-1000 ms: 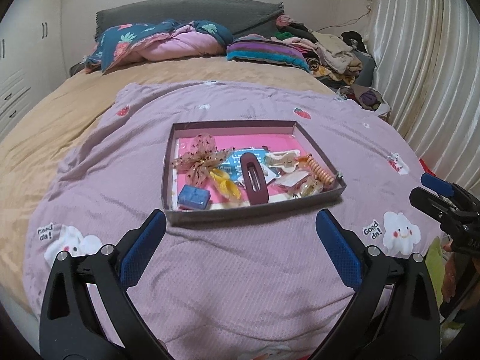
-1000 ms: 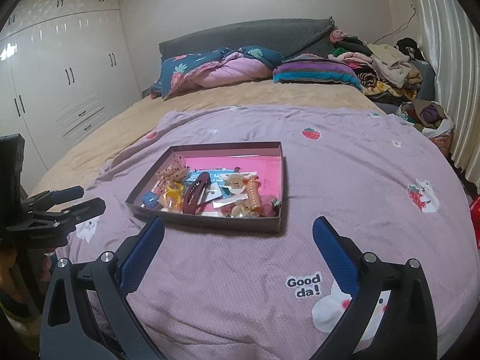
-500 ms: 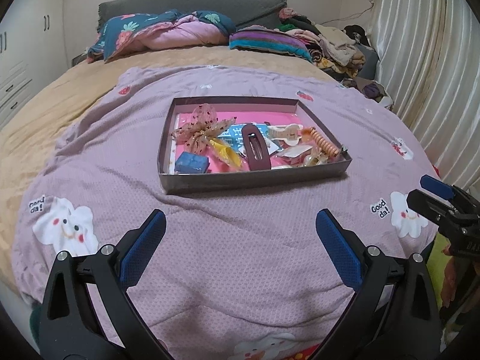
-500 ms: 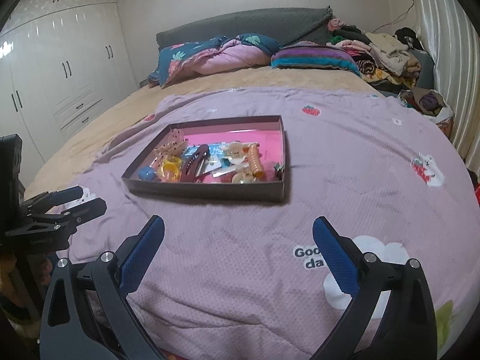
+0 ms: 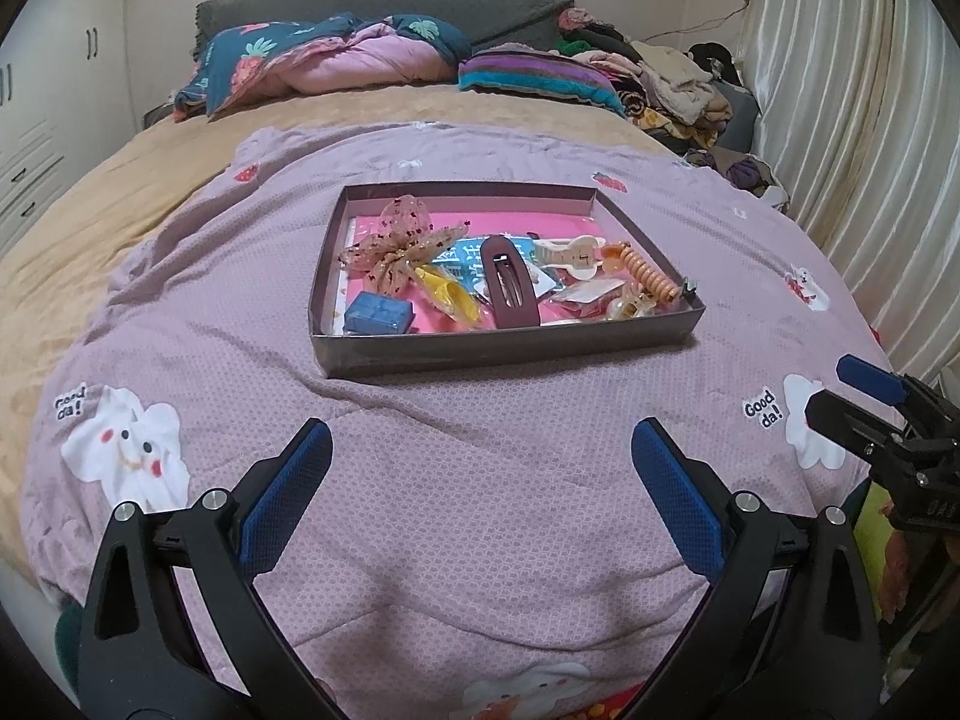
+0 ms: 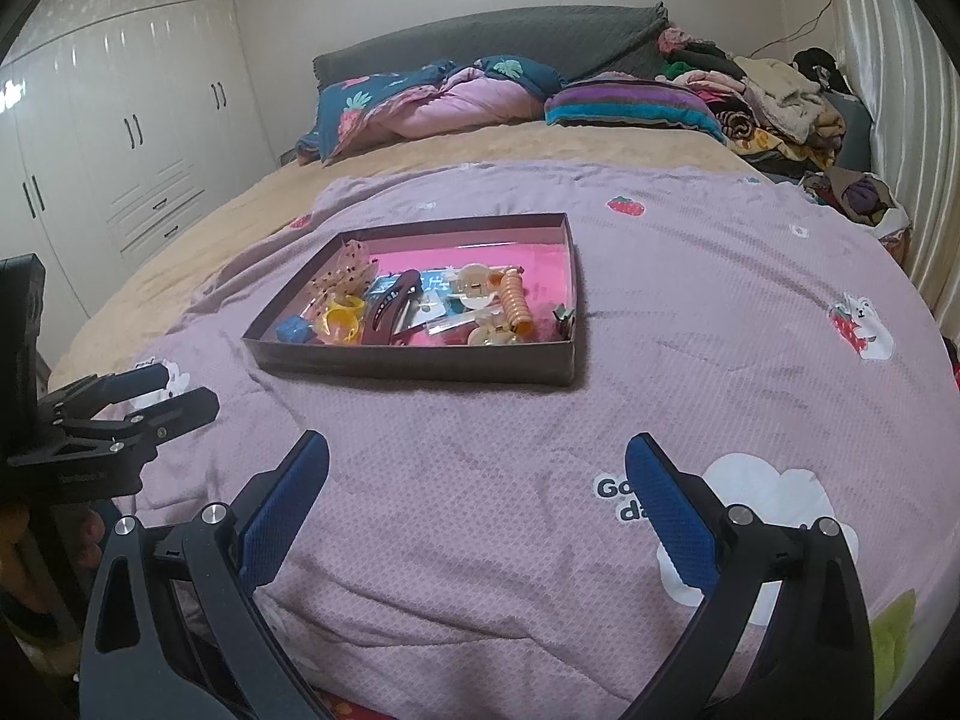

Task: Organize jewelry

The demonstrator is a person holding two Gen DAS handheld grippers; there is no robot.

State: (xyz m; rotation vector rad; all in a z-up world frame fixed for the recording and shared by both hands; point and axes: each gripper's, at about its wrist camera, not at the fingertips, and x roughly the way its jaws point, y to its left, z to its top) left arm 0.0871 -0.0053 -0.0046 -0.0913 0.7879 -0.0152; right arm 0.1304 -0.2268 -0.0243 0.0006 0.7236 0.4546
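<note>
A shallow dark box [image 5: 510, 348] with a pink floor lies on the purple quilt [image 5: 480, 480]; it also shows in the right wrist view [image 6: 420, 363]. It holds a dotted bow [image 5: 396, 246], a maroon hair clip [image 5: 509, 282], a blue block [image 5: 378, 315], a yellow clip [image 5: 450, 294], a cream claw clip [image 5: 567, 252] and an orange coil tie [image 5: 651, 279]. My left gripper [image 5: 480, 438] is open and empty, hovering over the quilt in front of the box. My right gripper [image 6: 477, 450] is open and empty, in front of the box and to its right.
The bed has a tan sheet [image 5: 120, 180], pillows [image 5: 336, 60] and a clothes pile [image 5: 660, 78] at the far end. Curtains [image 5: 870, 150] hang on the right. White wardrobes [image 6: 120, 120] stand on the left. The quilt's near edge runs just below both grippers.
Both grippers have moved forward and lower toward the bed, so the box looks nearer and larger. Both stay open and empty.
</note>
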